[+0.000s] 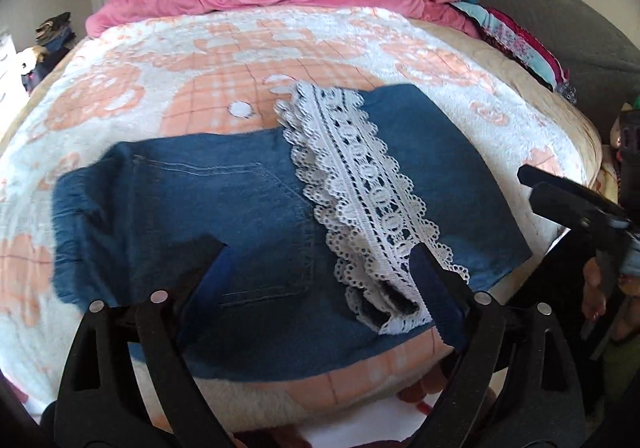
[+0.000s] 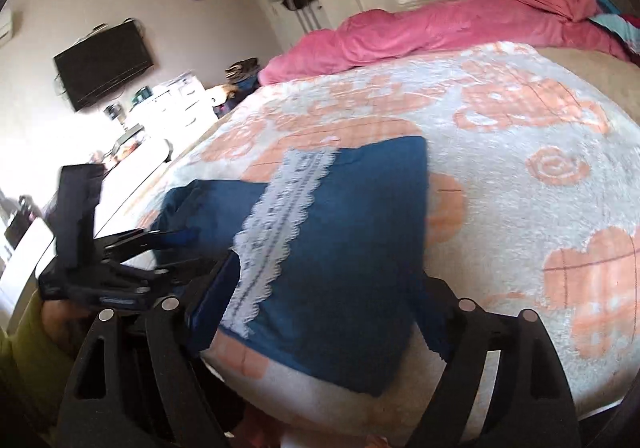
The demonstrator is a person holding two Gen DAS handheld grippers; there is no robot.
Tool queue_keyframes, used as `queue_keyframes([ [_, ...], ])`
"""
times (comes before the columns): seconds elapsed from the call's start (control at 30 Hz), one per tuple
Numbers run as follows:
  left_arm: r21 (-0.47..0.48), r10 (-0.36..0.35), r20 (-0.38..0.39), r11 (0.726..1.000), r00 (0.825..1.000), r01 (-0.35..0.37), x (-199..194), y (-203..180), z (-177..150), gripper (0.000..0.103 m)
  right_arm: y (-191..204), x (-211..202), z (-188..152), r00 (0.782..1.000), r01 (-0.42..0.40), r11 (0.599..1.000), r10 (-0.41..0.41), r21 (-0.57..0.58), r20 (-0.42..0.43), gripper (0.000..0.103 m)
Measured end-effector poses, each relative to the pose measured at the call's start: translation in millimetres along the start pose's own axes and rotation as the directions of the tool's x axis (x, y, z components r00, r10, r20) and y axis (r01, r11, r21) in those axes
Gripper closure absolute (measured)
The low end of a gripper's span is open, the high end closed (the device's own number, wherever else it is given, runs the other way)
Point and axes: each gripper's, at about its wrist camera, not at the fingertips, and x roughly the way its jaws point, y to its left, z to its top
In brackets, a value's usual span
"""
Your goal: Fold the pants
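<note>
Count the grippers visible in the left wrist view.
2: left gripper open over the jeans at bottom centre; right gripper at the right edge, only partly shown.

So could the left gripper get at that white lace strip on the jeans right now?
Probably yes. The left gripper is open, the lace strip lies uncovered on top of the folded jeans, its near end between the fingers, and nothing blocks the way.
</note>
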Motion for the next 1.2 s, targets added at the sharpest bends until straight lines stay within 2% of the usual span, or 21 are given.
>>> queue_keyframes([
  [0.17,-0.029,0.003,0.037,1.0,0.999,-0.002,-19,8,0,0.017,-12,-1,2,1.0,0.028,0.997,-0.028,0.067,-0.001,0.023],
  [0.2,-0.033,0.006,0.045,0.999,0.999,-0.005,-23,10,1,0.016,-11,-1,3,0.999,0.035,0.997,-0.035,0.065,0.001,0.022],
  [0.27,-0.044,0.013,0.064,0.999,0.998,-0.01,-30,15,1,0.015,-11,0,4,0.998,0.056,0.997,-0.056,0.055,0.003,0.009],
  [0.3,-0.051,0.018,0.072,0.999,0.997,-0.014,-34,18,1,0.014,-9,-1,4,0.998,0.068,0.996,-0.069,0.049,0.013,0.006],
  [0.47,-0.08,0.054,0.104,0.996,0.993,-0.045,-52,36,-3,0.013,5,3,10,0.996,0.091,0.996,-0.091,-0.006,0.011,0.006],
  [0.63,-0.111,0.11,0.105,0.989,0.988,-0.099,-60,57,-10,0.01,35,11,33,0.999,0.048,0.995,-0.047,-0.086,0.01,0.006],
  [0.73,-0.143,0.12,0.089,0.984,0.989,-0.107,-58,70,-14,0.01,55,19,50,0.999,0.037,0.988,-0.037,-0.15,0.007,0.005],
  [0.87,-0.194,0.127,0.066,0.975,0.99,-0.112,-54,87,-20,0.01,80,43,74,0.998,-0.038,0.984,0.029,-0.176,-0.053,0.005],
  [1.0,-0.282,0.094,0.047,0.956,0.994,-0.077,-47,109,-26,0.01,108,87,98,0.981,-0.134,0.972,0.103,-0.194,-0.163,0.005],
  [1.07,-0.338,0.022,0.039,0.941,0.999,-0.007,-40,122,-33,0.01,124,109,105,0.975,-0.14,0.96,0.09,-0.244,-0.203,0.005],
  [1.1,-0.363,-0.003,0.037,0.932,0.999,0.016,-37,127,-35,0.015,130,116,107,0.972,-0.146,0.953,0.088,-0.264,-0.219,0.005],
  [1.13,-0.388,-0.018,0.034,0.921,0.999,0.03,-34,132,-36,0.028,140,128,110,0.968,-0.149,0.943,0.077,-0.298,-0.24,0.005],
  [1.17,-0.412,-0.043,0.035,0.91,0.998,0.054,-32,136,-38,0.035,147,139,111,0.964,-0.155,0.933,0.071,-0.324,-0.258,0.005],
  [1.2,-0.427,-0.064,0.035,0.901,0.997,0.073,-30,140,-39,0.044,158,155,111,0.95,-0.183,0.918,0.074,-0.351,-0.304,0.005],
])
